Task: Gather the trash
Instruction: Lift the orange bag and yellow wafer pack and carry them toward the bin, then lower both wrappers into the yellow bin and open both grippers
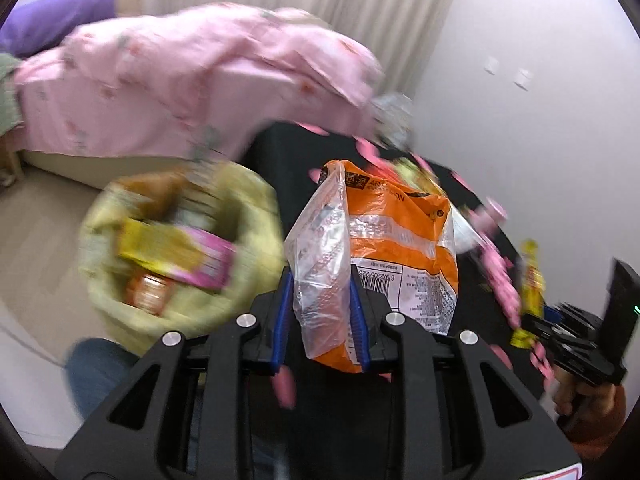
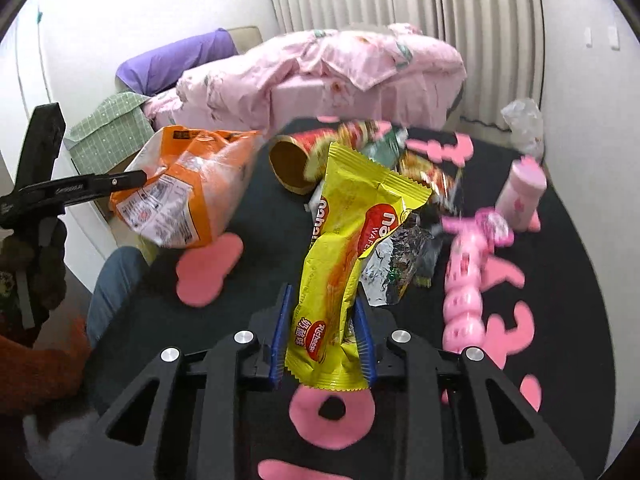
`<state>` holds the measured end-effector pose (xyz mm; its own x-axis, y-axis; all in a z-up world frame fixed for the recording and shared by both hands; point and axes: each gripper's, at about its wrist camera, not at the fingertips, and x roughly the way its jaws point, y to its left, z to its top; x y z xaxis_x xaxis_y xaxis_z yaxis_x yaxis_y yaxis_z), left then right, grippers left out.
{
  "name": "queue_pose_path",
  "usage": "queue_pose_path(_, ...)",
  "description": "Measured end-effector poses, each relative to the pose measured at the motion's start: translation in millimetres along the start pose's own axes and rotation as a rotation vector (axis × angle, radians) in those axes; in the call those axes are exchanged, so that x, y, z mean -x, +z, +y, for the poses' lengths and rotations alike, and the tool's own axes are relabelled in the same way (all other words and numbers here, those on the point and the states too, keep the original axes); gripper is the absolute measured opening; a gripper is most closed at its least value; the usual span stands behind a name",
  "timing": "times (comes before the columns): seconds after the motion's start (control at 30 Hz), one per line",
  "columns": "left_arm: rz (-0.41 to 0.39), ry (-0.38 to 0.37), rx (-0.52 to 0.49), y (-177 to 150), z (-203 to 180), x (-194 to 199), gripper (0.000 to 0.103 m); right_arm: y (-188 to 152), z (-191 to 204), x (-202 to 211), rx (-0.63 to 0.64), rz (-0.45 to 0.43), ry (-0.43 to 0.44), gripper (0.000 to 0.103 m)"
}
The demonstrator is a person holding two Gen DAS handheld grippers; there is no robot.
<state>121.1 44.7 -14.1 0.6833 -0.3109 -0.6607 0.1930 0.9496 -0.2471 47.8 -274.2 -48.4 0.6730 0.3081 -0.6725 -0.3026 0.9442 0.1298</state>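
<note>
Only the left wrist view shows the blurred trash bag (image 1: 180,248) beside the orange packet (image 1: 404,256).

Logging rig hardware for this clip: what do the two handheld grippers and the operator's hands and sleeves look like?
Both the left gripper and right gripper are black angular linkages with silver round bolt heads and blue ribbed finger pads. Seen from the right wrist view, the left one has a black pistol-style handle. The left hand wears a dark glove and an orange sleeve.
</note>
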Motion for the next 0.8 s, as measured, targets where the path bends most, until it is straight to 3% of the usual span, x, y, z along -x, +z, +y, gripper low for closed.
queue_pose_path(0.13,-0.06,0.149,0.043,20,42,15,0.025,19,11,1,0.034,-0.031,0.016,0.029)
queue_pose_path(0.37,-0.076,0.383,0.042,34,95,10,0.025,57,43,-15,0.128,-0.049,0.084,0.029)
queue_pose_path(0.67,-0.012,0.465,0.063,27,139,-36,0.025,134,121,-89,0.349,-0.037,0.217,0.029)
queue_pose_path(0.73,0.03,0.451,0.046,22,139,-54,0.025,148,134,-112,0.372,-0.022,0.257,0.029)
queue_pose_path(0.8,0.108,0.373,0.003,13,130,-73,0.025,160,146,-138,0.382,0.016,0.318,0.029)
